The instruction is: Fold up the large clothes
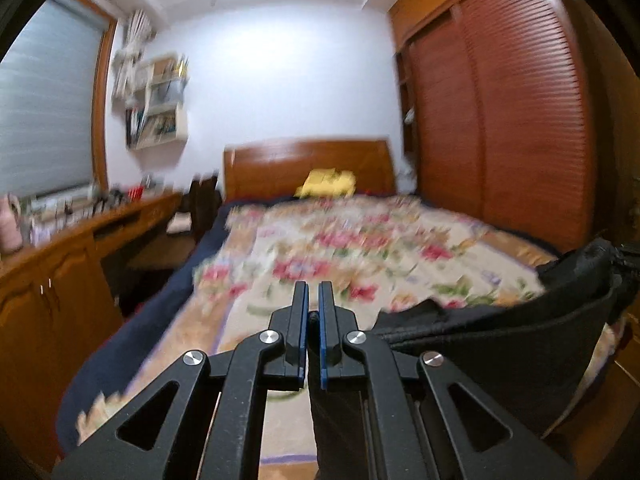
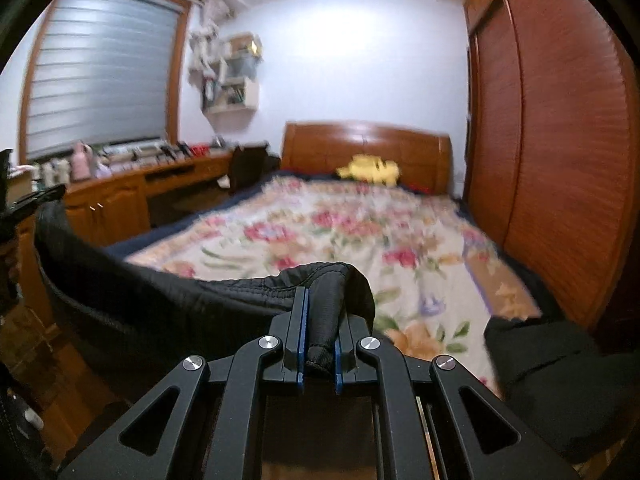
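Floral bed (image 2: 360, 236) lies open ahead; both claws (left (image 1: 313, 296), right (image 2: 320, 300)) clamp the black garment's (image 2: 160, 300) edge.

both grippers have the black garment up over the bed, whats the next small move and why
Probably lower both hands forward and lay the black garment flat on the floral bedspread. The right gripper is shut on a bunched edge, the left gripper is shut too, and the cloth hangs slack between them, above the bed, not yet spread.
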### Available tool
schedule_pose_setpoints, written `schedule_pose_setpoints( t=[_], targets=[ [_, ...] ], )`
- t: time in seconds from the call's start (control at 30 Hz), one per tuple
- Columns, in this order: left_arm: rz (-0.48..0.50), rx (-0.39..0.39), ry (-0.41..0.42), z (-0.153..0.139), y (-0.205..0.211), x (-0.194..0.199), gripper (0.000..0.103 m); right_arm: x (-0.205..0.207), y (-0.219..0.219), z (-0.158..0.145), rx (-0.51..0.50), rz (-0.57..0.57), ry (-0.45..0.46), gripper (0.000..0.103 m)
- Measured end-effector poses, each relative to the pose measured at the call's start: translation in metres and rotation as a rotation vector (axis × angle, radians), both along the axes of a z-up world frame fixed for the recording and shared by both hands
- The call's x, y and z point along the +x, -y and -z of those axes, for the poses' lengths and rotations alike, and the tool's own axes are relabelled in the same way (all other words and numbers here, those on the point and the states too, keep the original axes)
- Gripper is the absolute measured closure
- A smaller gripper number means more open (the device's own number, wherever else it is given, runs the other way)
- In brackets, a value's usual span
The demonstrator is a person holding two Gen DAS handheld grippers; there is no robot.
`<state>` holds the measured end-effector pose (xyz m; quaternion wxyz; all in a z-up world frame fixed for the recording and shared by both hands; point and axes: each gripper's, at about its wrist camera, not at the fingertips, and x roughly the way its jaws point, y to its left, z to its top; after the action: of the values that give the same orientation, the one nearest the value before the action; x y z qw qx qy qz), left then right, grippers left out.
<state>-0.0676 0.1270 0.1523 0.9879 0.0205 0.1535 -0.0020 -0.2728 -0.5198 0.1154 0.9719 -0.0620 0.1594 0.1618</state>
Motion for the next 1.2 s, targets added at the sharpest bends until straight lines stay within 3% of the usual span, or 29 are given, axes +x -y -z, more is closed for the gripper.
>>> schedule_pose_setpoints(
  t=[0.17, 0.37, 0.5, 0.73, 1.0, 1.2],
  targets=[
    [-0.011, 0.010, -0.119, 0.057, 0.003, 0.038, 0.098, 0.085, -0.021, 0.067, -0.064, 0.051, -0.169, 0.093],
    [-0.039, 0.076, -0.228, 0.102, 0.014, 0.077, 0.098, 0.140, -0.033, 0.137, -0.098, 0.072, -0.303, 0.092],
    [-0.046, 0.036, -0.249, 0.107, 0.008, 0.100, 0.098, 0.178, -0.039, 0.136, -0.106, 0.089, -0.325, 0.092],
    [-0.079, -0.003, -0.277, 0.105, 0.005, 0.154, 0.097, 0.219, -0.048, 0.121, -0.141, 0.088, -0.286, 0.092],
    [-0.080, 0.026, -0.250, 0.087, 0.020, 0.208, 0.097, 0.271, -0.050, 0.102, -0.099, 0.145, -0.234, 0.092],
    [-0.073, 0.064, -0.233, 0.070, 0.031, 0.244, 0.097, 0.317, -0.048, 0.107, -0.080, 0.213, -0.230, 0.092]
  ],
)
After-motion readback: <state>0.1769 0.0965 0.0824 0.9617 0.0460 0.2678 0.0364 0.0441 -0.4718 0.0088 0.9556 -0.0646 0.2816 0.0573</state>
